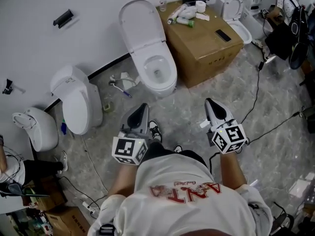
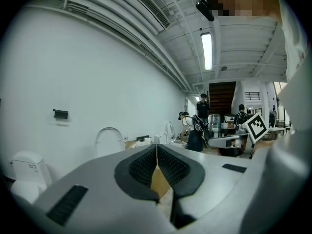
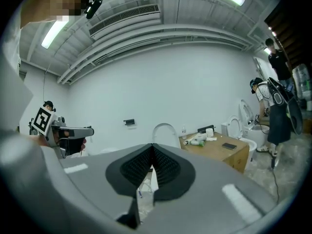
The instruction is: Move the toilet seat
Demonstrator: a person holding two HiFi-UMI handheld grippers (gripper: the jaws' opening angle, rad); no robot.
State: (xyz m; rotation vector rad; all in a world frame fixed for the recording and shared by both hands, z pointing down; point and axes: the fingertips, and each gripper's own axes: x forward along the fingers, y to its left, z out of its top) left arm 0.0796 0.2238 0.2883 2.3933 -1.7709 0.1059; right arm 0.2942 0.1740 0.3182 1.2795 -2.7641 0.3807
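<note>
Person (image 1: 187, 200) stands on marbled floor (image 1: 189, 109) before white toilet (image 1: 155, 70).

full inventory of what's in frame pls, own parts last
open toilet: 1, white, lid up, at the wall ahead
closed toilet: 1, white, left of it
toilet-like fixture: 1, white, far left
far toilet: 1, white, seat up, right of the box
cardboard box: 1, brown, right of the open toilet
paper roll: 1, white, on the box
black slab: 1, on the box
wall fixture: 1, black
cables: several, black, on the floor at right
bystander: 1, top right
left gripper: grey, shut, empty
right gripper: grey, shut, empty
</note>
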